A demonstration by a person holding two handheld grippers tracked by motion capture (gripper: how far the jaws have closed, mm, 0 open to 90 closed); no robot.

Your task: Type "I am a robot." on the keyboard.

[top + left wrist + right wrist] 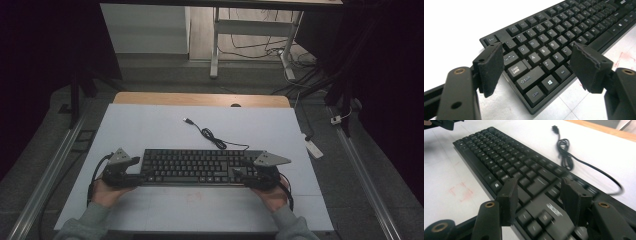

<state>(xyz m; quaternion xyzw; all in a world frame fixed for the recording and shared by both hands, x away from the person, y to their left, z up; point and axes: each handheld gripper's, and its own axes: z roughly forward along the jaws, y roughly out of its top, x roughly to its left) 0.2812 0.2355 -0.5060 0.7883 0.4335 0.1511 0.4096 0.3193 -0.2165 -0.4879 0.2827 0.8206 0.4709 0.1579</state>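
A black keyboard (195,166) (554,37) (499,162) lies flat across the white board (150,125), near its front. Its black cable (210,135) (565,155) coils behind it and ends in a loose USB plug (186,120) (554,128). My left gripper (141,169) (537,58) is at the keyboard's left end, open, its pads apart above the left-hand keys and touching nothing. At the right end my right gripper (239,172) (540,195) is open too, with its jaws over the right-hand keys and nothing pinched. A hand holds each gripper from the front edge.
A faint red mark (192,195) (461,192) shows on the board in front of the keyboard. The wooden table edge (200,98) runs behind the board. Metal rails (50,175) flank the table, and a desk frame with loose cables (250,47) stands beyond.
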